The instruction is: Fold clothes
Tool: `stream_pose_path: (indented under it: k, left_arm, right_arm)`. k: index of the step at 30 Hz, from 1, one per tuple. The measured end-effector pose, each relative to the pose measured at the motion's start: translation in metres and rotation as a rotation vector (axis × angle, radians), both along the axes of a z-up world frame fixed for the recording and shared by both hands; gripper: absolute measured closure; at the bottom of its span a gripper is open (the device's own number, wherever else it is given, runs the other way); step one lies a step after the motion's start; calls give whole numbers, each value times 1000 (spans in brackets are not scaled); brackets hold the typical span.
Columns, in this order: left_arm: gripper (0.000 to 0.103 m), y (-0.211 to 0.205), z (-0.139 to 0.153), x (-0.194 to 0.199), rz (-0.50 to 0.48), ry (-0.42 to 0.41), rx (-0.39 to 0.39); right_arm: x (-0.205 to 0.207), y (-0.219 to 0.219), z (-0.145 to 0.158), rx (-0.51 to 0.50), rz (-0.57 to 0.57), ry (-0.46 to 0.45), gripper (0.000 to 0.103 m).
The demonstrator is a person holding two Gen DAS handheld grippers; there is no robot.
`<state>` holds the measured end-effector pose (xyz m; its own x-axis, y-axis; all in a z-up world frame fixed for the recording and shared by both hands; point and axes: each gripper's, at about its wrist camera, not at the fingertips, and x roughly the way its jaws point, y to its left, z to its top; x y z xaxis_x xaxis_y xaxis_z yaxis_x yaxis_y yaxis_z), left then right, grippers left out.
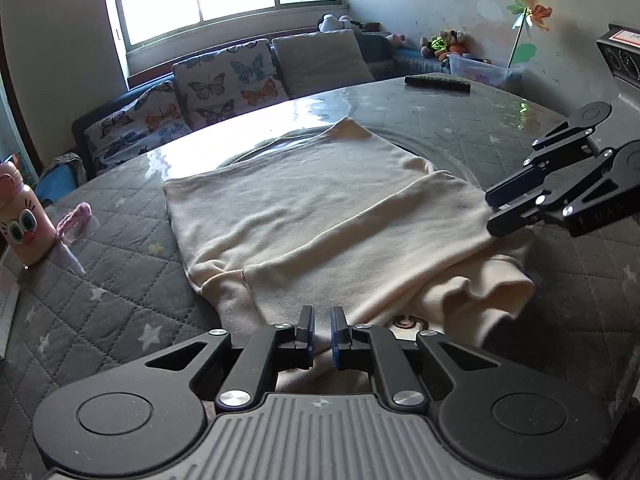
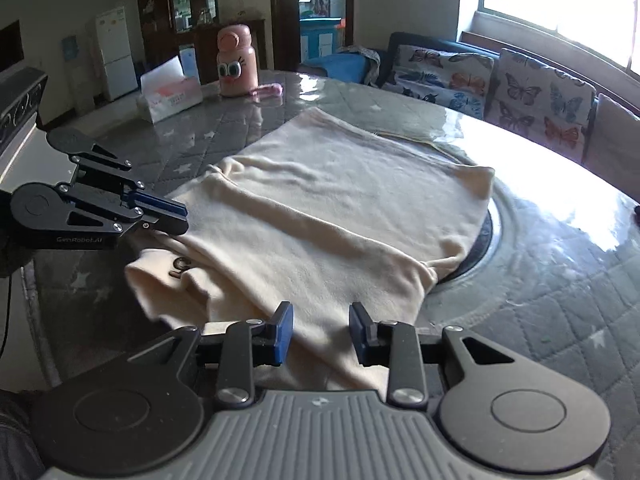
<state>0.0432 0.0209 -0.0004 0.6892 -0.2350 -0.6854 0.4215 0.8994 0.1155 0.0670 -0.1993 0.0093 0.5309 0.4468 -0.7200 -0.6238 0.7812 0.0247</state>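
A cream garment lies flat on the grey quilted table cover, with a fold laid over its near side and a bunched sleeve end with a small brown print sticking out. My left gripper is at the garment's edge, its pads all but together with a thin slit between them and no cloth seen pinched. At the opposite edge my right gripper hovers low over the fold with its jaws apart. Cloth lies under the gap, not touched by the pads.
A pink cartoon bottle and a tissue box stand at one end of the table, and a dark remote lies at the far side. A dark inset ring runs under the garment. A sofa with butterfly cushions is behind the table.
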Motion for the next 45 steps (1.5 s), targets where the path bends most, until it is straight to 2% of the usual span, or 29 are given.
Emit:
stream_pose_path:
  k: [6,8,10,15,22,26,27,28,31,35,39,43,45]
  left_arm:
    - [92,6,4,-14,-20,-2,11]
    - [87,9,9,-21,-35,-12,18]
    - [77,11,13,-29,-54,-27,29]
    - [67,8,13,-49,-130,-45,84]
    - [66,-13,-4,-54,-214,-99,176]
    - [66,-23,-10,-51,-247,-122,186]
    - [71,-25,-11,-50,-253,-129,185]
    - [82,-25,-11,-49,-257,-134,177]
    - [94,-23,-5,-42,-240,-138,138]
    - [95,-17,6,-26,-196,-134,77]
    - [95,-13,15,-9,-155,-123,22]
    - [95,-11,18,1,-143,-109,3]
    - [95,-10,17,2,-140,-102,-2]
  right_arm:
    - [-5,-18,-12,9,-55,53,73]
    - [-8,-21,-6,15,-57,40,73]
    - [-9,-23,-3,24,-54,29,73]
    - [-7,-17,-11,-7,-29,54,73]
    - [-15,-16,3,-33,20,12,65]
    - [-22,-13,4,-64,60,5,59]
    - [-24,-12,4,-69,72,1,57]
    - [-26,-10,4,-75,84,-4,55]
    - [-31,-6,3,-95,121,-23,50]
    - [-35,1,1,-112,174,-48,44]
    - [-32,12,-1,-112,216,-69,43]
    - [-26,21,-4,-102,234,-88,44]
    - [-21,26,-5,-90,236,-88,50]
